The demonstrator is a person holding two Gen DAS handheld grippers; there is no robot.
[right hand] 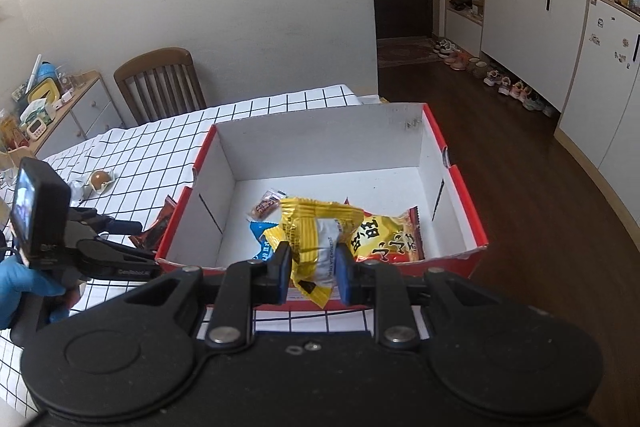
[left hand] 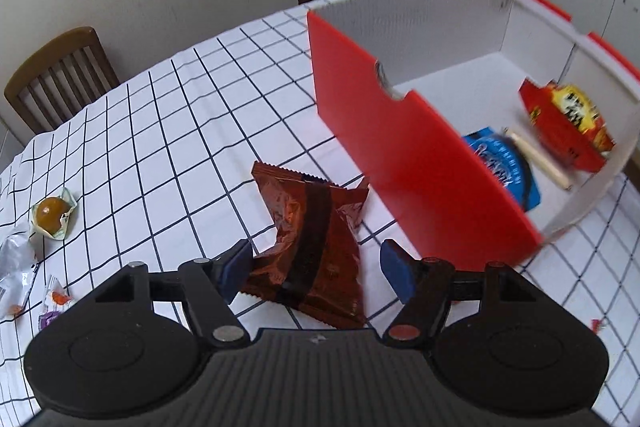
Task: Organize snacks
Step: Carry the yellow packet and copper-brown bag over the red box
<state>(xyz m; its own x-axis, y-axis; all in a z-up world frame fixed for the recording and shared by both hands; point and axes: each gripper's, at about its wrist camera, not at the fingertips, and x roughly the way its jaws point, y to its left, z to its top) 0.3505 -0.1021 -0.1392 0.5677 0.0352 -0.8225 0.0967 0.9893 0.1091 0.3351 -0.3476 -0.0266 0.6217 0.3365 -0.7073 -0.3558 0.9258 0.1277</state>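
Left wrist view shows the left tongs (left hand: pixel 316 269) spread open around the brown snack packet (left hand: pixel 316 247) lying on the tabletop (left hand: pixel 168 131) beside the red box (left hand: pixel 400 155): light, crinkly, probably slippery, best pinched mid-body, while the right tongs (right hand: pixel 313 269) clamp a yellow packet (right hand: pixel 316 239).

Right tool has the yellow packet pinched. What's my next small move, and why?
Probably ease the right tool forward over the red cardboard box's near wall, then open. Its pads pinch the yellow and white snack packet at that rim, above the snacks inside.
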